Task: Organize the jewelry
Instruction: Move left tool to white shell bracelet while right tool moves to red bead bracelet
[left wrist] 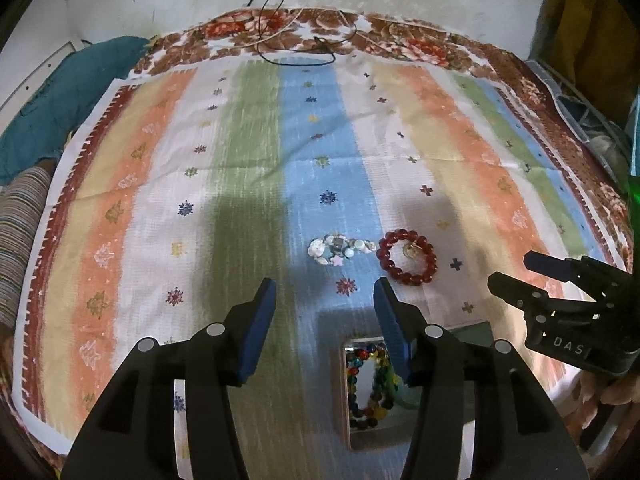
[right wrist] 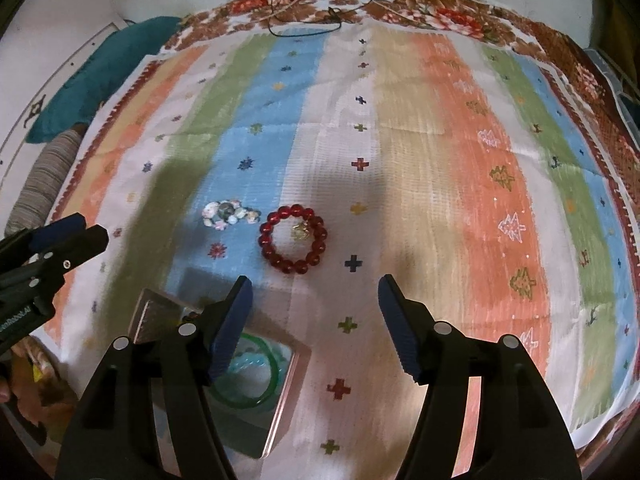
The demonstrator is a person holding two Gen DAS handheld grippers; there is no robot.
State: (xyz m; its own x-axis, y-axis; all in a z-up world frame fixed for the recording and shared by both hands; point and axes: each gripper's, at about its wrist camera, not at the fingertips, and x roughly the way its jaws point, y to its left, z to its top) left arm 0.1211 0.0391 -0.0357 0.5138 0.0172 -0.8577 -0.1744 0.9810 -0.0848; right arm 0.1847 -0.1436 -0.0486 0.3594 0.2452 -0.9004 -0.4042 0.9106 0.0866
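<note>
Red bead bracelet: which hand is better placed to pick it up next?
Probably the right. The right tool is open with the red bead bracelet just ahead between its fingers; the left tool faces the shell bracelet instead.

A striped cloth (left wrist: 248, 152) with small stitched motifs covered what seemed to be a bed with a brown floral spread (left wrist: 404, 46). Just ahead of the left tongs (left wrist: 325, 304) lay a shell bracelet (left wrist: 338, 249), and beside it, ahead of the right tongs (right wrist: 316, 300), a red bead bracelet (right wrist: 293, 239). A shallow open box (right wrist: 286, 396) of bangles sat under both tongs. Dark cords (left wrist: 298, 46) lay at the far edge.
</note>
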